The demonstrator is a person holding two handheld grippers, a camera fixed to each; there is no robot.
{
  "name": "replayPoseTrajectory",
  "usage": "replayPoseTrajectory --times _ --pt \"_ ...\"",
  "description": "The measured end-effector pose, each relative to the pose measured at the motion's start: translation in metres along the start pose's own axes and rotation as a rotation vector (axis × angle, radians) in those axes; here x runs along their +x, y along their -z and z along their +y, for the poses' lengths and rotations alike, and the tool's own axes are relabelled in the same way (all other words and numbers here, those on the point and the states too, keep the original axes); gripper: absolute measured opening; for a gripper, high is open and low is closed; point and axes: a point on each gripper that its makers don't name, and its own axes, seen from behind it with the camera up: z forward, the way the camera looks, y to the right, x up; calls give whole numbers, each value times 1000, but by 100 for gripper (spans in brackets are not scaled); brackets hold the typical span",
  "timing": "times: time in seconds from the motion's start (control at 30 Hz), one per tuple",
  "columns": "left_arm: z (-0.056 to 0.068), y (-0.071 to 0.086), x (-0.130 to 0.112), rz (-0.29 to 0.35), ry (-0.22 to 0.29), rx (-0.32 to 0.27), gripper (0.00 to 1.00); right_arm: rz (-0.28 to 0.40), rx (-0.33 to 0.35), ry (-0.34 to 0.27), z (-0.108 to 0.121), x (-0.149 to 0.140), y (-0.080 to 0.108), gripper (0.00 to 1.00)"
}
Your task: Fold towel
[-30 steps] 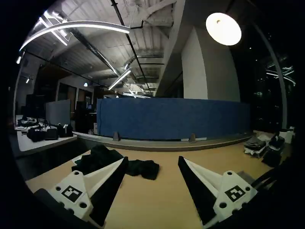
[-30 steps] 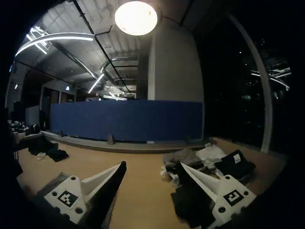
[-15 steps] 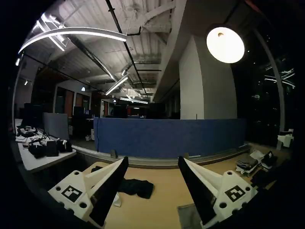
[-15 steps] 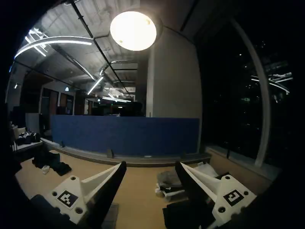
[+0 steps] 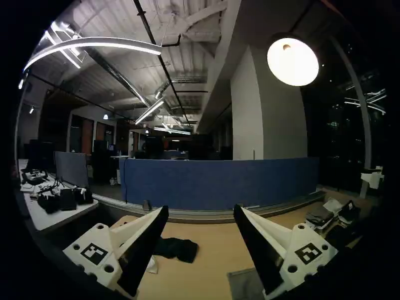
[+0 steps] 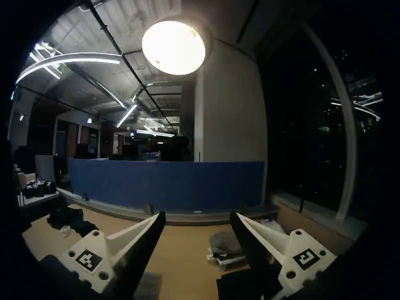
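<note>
Left gripper view: square code marker on each finger, pattern rather than text. Left hand-held gripper spread wide, holding nothing, above tabletop. Dark cloth crumpled on tabletop, seen between fingers. Grey towel flat beside right finger, cut off at bottom edge. Stack far right, too dim to tell contents. Right gripper view: right hand-held gripper wide, holding nothing; pile partly hidden behind right finger.
</note>
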Motion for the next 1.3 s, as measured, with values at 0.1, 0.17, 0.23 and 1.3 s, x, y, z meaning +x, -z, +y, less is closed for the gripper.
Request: replayPoseTrajectory --times 0.1,0.17,0.23,1.3 --pt "4 -1 -6 -28 -14 -21 97 -21 19 19 -4 -4 1 100" --pt "9 -1 -10 -52 -21 -43 97 -45 41 33 -9 -7 2 100" --pt "15 0 -13 -76 -29 -73 97 -65 60 49 -11 -9 3 100" --pt "111 73 -112 -474 -240 -649 97 -507 610 251 -96 -89 66 100"
